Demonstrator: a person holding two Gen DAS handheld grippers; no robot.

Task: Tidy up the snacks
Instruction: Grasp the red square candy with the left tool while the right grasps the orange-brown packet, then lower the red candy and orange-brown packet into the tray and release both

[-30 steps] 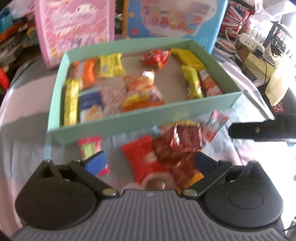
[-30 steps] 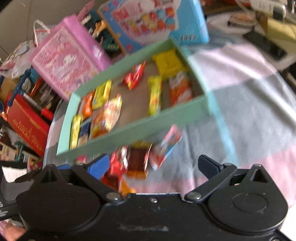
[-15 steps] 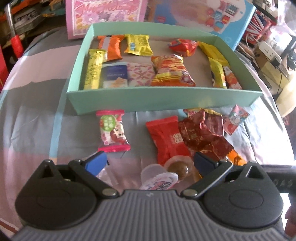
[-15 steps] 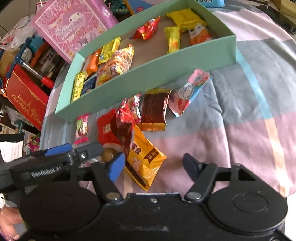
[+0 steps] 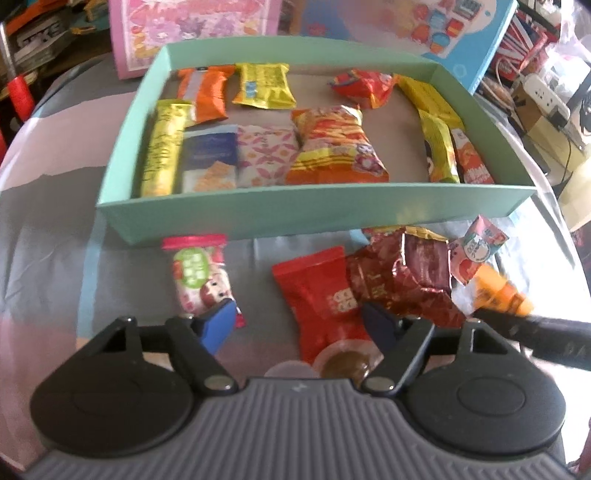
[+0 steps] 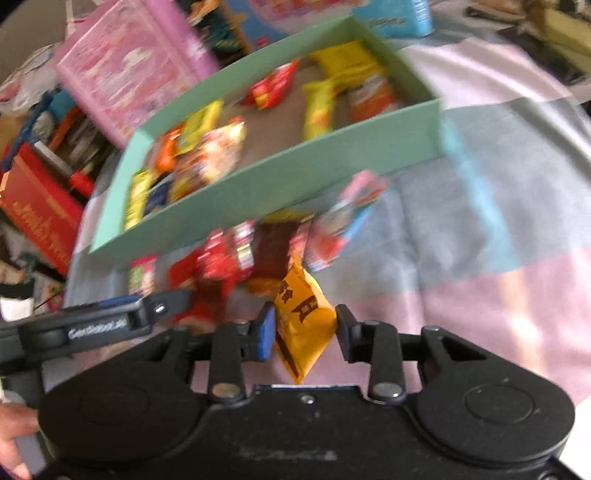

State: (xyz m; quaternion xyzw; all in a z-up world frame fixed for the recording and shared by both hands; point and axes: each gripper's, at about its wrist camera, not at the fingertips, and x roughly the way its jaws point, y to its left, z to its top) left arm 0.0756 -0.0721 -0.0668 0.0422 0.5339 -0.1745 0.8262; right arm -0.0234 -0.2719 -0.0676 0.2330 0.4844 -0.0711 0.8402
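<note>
A mint green box (image 5: 303, 210) holds several snack packs. Loose snacks lie on the cloth before it: a pink-green pack (image 5: 199, 273), a red pack (image 5: 321, 299), a dark red foil pack (image 5: 402, 280), a small pink pack (image 5: 476, 251) and a jelly cup (image 5: 347, 363). My left gripper (image 5: 299, 325) is closing low over the red pack, which lies between its jaws with a gap at the left pad. My right gripper (image 6: 304, 332) is closing on a yellow pack (image 6: 303, 325), and both pads touch its edges. One left finger (image 6: 162, 306) shows beside it.
A pink box (image 5: 192, 33) and a blue box (image 5: 424, 29) stand behind the green one. A red box (image 6: 40, 218) and clutter fill the left side. A power strip (image 5: 543, 96) sits at the right. Checked cloth (image 6: 498, 221) spreads to the right.
Both grippers have sunk toward the loose snacks and their jaws have narrowed. The yellow pack now sits between the right fingers, and the red pack between the left ones.
</note>
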